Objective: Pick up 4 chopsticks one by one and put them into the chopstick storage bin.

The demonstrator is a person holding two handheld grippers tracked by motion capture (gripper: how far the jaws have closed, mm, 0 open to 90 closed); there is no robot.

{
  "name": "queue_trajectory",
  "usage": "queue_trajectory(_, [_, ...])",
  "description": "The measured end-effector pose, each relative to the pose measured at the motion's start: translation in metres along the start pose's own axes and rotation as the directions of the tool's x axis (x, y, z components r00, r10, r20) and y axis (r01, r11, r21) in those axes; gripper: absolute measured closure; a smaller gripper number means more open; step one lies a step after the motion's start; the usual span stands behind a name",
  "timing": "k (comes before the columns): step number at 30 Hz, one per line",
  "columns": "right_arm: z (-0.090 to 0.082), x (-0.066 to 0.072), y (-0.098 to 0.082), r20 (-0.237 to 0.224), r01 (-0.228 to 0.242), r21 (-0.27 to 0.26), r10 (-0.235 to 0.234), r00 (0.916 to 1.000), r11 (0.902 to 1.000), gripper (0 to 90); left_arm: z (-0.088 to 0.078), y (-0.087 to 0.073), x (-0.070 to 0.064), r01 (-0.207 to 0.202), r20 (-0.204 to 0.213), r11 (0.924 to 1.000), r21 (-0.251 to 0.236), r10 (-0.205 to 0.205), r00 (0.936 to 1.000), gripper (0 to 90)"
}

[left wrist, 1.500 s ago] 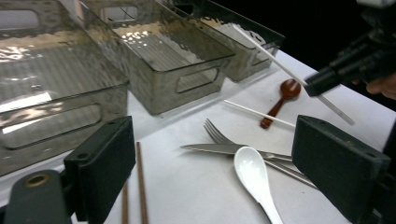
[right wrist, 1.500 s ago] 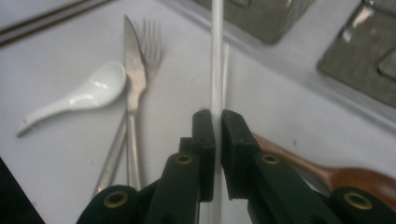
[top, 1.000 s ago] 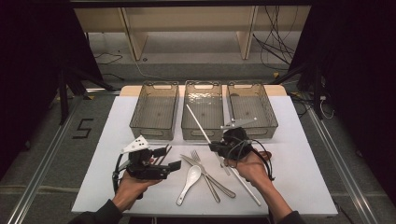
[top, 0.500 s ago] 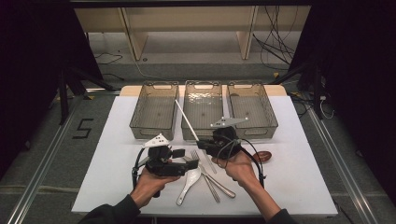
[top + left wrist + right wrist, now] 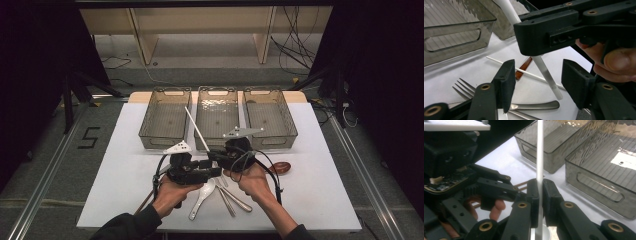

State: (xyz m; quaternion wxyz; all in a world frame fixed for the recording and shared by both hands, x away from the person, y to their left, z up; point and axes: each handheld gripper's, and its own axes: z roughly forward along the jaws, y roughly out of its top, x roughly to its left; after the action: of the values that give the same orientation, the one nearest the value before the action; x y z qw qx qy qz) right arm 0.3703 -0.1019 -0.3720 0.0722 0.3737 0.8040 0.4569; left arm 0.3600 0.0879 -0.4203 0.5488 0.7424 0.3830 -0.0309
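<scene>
- Broadly, a white-topped table (image 5: pixel 125 200) carries everything, with three clear smoky bins along its far edge
- Left bin (image 5: pixel 165 120), middle bin (image 5: pixel 217 116) and right bin (image 5: pixel 270 115) stand side by side, long sides nearly touching; nothing can be made out in them beyond small marks on their floors
- Near the middle of the table, towards its near edge, the person's two hands meet, each with a black gripper
- Right gripper (image 5: pixel 216 156) has its jaws pressed together on a long white stick (image 5: pixel 195 126); in the right gripper view the stick (image 5: pixel 539 157) runs straight up between the two pads
- That stick slants up and away over the gap between the left and middle bins, clear of the table, its lower end by the left gripper
- Left gripper (image 5: pixel 536 80) has just been closing its jaws; they stand apart on either side of the stick's lower end (image 5: pixel 549 80), pads not touching it
- Loose cutlery lies on the table under and just in front of the hands: a white spoon (image 5: pixel 202 197), a fork (image 5: pixel 461 87), and metal handles (image 5: pixel 235 200)
- Thin white rod (image 5: pixel 499 62) lies flat beyond the fork
- Small dark brown spoon (image 5: pixel 281 167) sits just right of the right hand, towards the right edge
</scene>
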Motion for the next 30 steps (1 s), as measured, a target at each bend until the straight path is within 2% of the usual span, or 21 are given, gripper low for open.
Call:
queue_trajectory(3, [0.0, 0.0, -0.001, 0.001, 0.001, -0.002, -0.001, 1.0, 1.0, 85.1, 0.001, 0.001, 0.001, -0.003, -0.002, 1.0, -0.002, 0.003, 1.0, 47.4])
queue_trajectory(10, [0.001, 0.003, -0.002, -0.002, 0.002, -0.009, -0.002, 1.0, 1.0, 85.1, 0.0, 0.001, 0.005, 0.02, 0.017, 0.9997, -0.012, -0.02, 0.9997, 58.5])
queue_trajectory(17, [0.002, 0.003, -0.004, -0.004, -0.003, -0.017, 0.003, 1.0, 0.9999, 85.0, -0.001, 0.002, 0.003, 0.013, 0.027, 0.9999, -0.004, -0.013, 0.9995, 70.9])
queue_trajectory(25, [0.0, 0.003, -0.004, -0.007, -0.004, -0.033, 0.004, 1.0, 0.9994, 84.7, -0.003, 0.003, 0.01, 0.085, 0.016, 0.9963, 0.007, -0.085, 0.9962, 82.7])
queue_trajectory(29, [0.001, 0.003, -0.005, -0.008, -0.01, -0.031, 0.01, 0.9999, 0.9995, 83.6, -0.003, 0.004, 0.011, 0.093, 0.014, 0.9954, 0.022, -0.093, 0.9955, 83.4])
queue_trajectory(30, [0.001, 0.003, -0.005, -0.013, -0.012, -0.029, 0.011, 0.9998, 0.9995, 82.2, -0.004, 0.004, 0.012, 0.082, -0.002, 0.9963, 0.027, -0.082, 0.9966, 83.5])
